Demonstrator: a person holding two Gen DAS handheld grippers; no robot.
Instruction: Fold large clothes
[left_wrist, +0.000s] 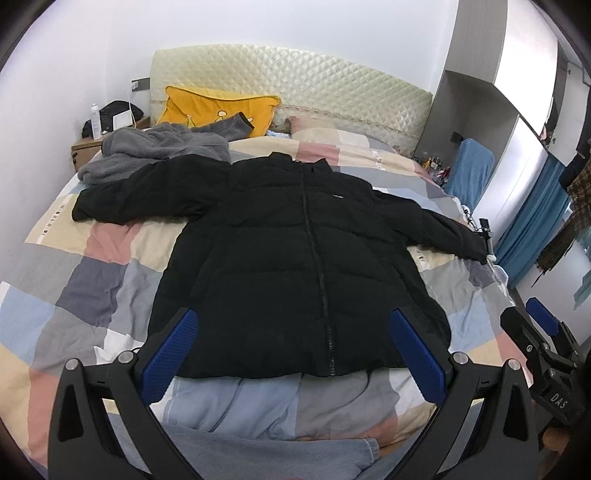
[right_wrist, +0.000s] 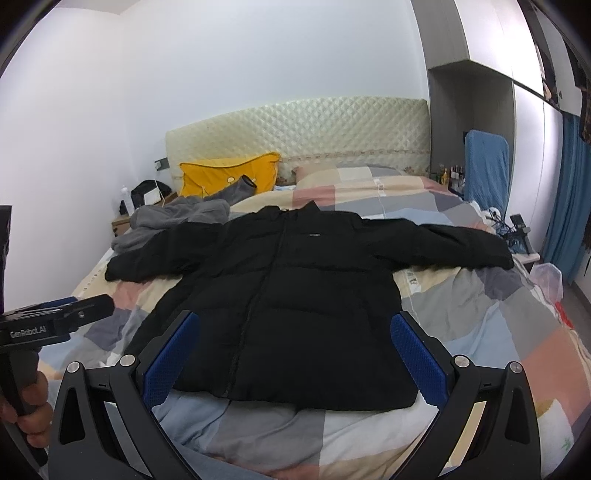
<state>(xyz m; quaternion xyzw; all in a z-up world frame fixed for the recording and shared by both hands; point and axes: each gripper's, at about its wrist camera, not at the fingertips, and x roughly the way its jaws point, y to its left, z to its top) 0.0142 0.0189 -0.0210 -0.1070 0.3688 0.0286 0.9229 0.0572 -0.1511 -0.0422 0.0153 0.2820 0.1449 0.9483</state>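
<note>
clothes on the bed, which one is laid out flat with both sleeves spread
The black puffer jacket, zipped and lying flat in the middle of the bed with sleeves out to each side. The grey fleece beyond it sits in a crumpled heap beside the yellow pillow.

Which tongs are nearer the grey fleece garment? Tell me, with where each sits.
Left, as far as the views show. The left tongs hang open over the black jacket's hem, on the side where the grey fleece lies. The right tongs hang open farther right.

light: even, soft | focus: sharp | edges: fisheye-bent, dark corners
</note>
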